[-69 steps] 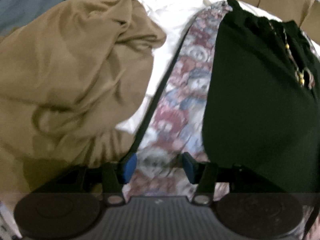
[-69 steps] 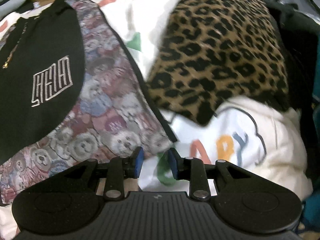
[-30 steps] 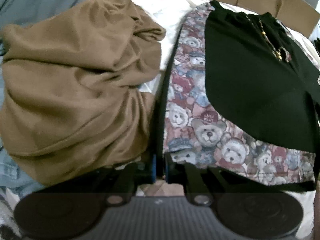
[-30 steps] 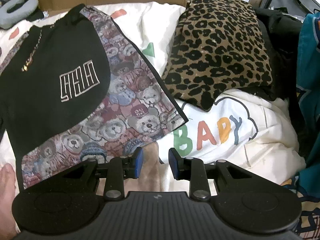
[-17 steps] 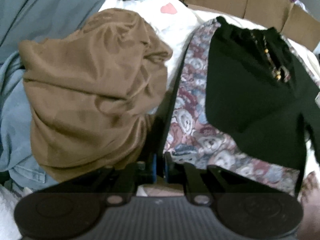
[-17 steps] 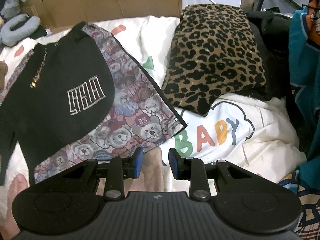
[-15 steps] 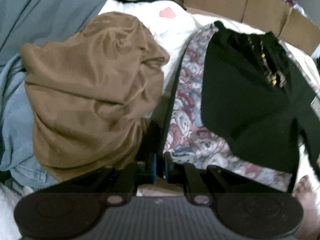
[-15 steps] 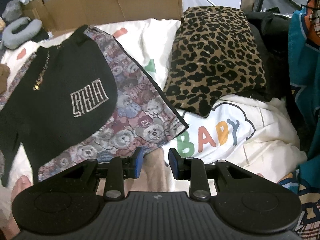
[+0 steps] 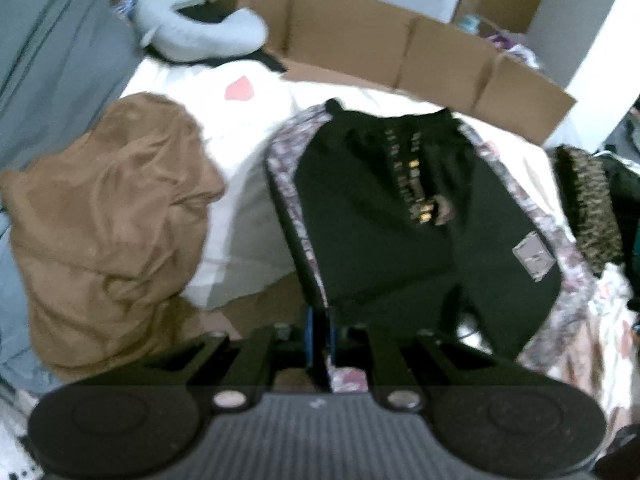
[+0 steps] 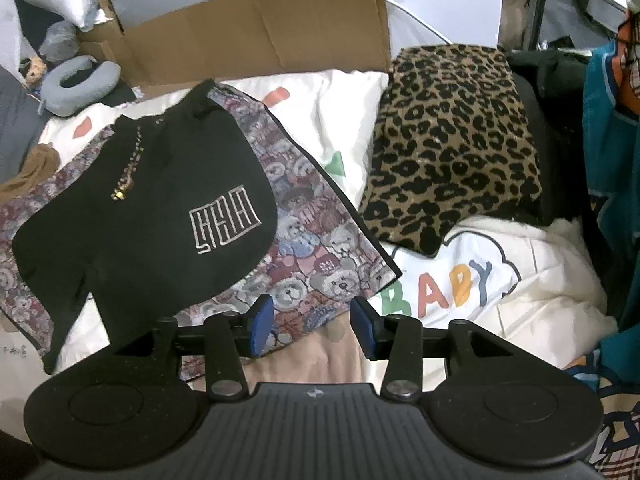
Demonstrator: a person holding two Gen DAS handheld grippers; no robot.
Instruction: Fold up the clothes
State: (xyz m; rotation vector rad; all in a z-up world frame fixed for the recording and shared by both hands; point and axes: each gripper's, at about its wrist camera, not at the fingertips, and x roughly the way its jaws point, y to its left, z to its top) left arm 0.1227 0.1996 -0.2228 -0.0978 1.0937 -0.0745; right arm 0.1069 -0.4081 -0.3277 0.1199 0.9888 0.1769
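Note:
Black shorts (image 9: 380, 220) with teddy-bear side panels lie spread on the white bed cover (image 9: 248, 160). My left gripper (image 9: 319, 336) is shut on the dark-trimmed hem corner of the left leg, and the cloth runs taut from the bed to the fingers. In the right wrist view the shorts (image 10: 140, 220) show a white embroidered logo. My right gripper (image 10: 312, 326) stands open just in front of the right leg's bear-print hem, with nothing between its blue pads (image 10: 262, 322).
A crumpled brown garment (image 9: 112, 232) lies left of the shorts. A folded leopard-print piece (image 10: 452, 152) sits to their right. Cardboard (image 10: 260, 32) and a grey neck pillow (image 9: 192, 36) border the far side. Teal clothing (image 10: 612, 120) hangs at the right edge.
The left gripper closed on the hem corner, then drew back and up with it, pulling that leg taut. The right gripper backed away and its jaws spread wider.

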